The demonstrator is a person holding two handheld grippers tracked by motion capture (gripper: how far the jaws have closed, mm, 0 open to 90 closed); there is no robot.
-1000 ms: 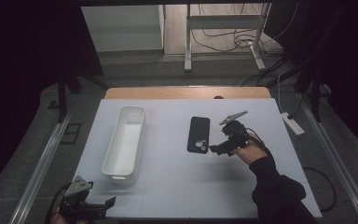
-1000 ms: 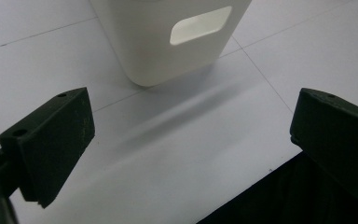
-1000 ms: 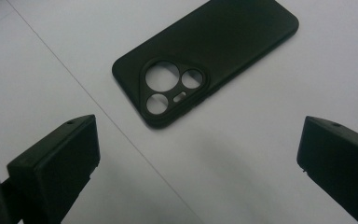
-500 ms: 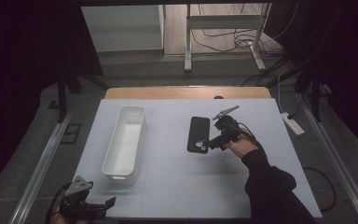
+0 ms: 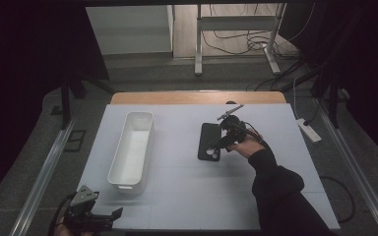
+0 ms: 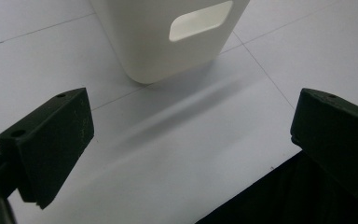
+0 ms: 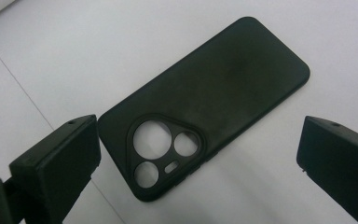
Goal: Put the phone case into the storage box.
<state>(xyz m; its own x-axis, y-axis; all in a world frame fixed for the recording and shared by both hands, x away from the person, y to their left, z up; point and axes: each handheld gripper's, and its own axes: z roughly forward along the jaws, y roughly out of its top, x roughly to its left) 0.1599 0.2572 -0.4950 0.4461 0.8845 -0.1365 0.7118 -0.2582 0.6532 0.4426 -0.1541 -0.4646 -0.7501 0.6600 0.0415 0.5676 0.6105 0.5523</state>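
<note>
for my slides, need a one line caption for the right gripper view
Open right gripper poised over a black phone case lying camera-cutout side up on the white table.

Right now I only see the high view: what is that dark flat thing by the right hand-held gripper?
Observer: A black phone case, lying back up, with camera cut-outs at its near end.
Operator: Is it gripped?
Observer: No. The right hand-held gripper is open, jaws either side of the cut-out end.
Operator: And the left one?
Observer: The left hand-held gripper is open too, facing the white bin, whose end wall has a handle slot.
</note>
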